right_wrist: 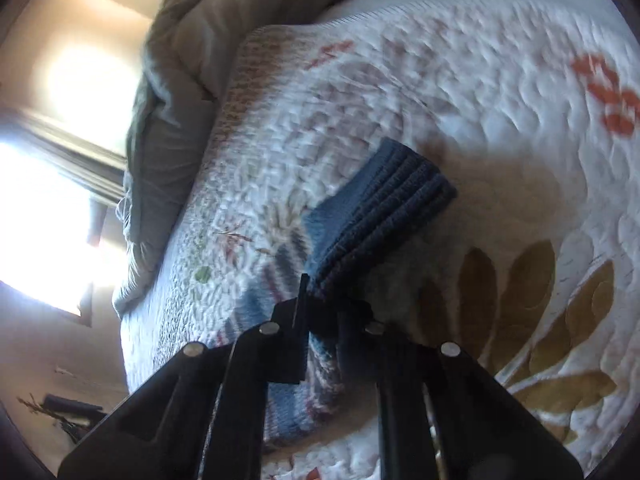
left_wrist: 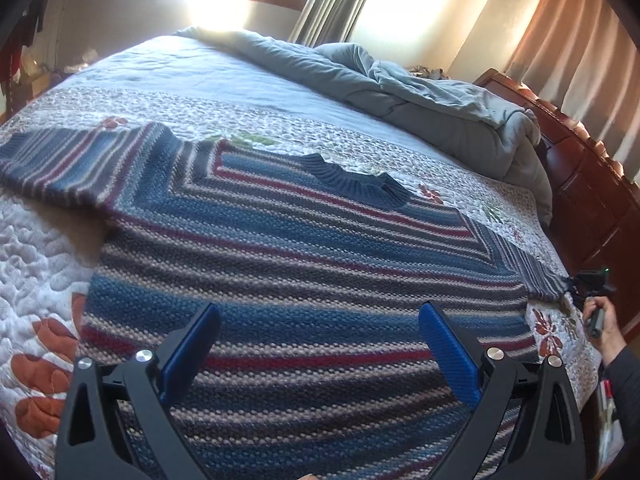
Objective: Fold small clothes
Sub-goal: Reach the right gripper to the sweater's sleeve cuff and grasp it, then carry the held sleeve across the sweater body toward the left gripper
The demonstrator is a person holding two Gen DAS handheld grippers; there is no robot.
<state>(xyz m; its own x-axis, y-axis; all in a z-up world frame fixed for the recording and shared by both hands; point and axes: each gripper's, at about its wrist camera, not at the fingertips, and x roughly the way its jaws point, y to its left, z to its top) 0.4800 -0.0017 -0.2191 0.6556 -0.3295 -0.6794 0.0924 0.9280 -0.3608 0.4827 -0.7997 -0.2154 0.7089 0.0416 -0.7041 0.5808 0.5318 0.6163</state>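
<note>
A striped sweater (left_wrist: 304, 256) lies spread flat on the quilt (left_wrist: 36, 264) of a bed, its collar (left_wrist: 356, 182) on the far side and one sleeve (left_wrist: 72, 164) stretched out to the left. The left tool (left_wrist: 319, 350) hangs over the near part of the sweater, its two blue pads (left_wrist: 448, 356) spread wide apart and gripping nothing. Beyond the sweater, a grey duvet (left_wrist: 420, 100) is bunched up at the far right of the bed, next to a wooden bed frame (left_wrist: 592, 200). Curtains (left_wrist: 568, 48) hang behind it.

At the right edge of the left view, the right hand (left_wrist: 604, 328) holds the right tool (left_wrist: 592, 284) at the end of the other sleeve (left_wrist: 536, 272), which is drawn out taut to the right.

In the right wrist view, which is blurred, the right tool (right_wrist: 324, 300) is pressed together on the sleeve's ribbed blue cuff (right_wrist: 384, 216). The cuff sticks out past the fingertips, above the quilt (right_wrist: 460, 92). The duvet (right_wrist: 180, 92) and a bright window (right_wrist: 44, 216) are at the left.
</note>
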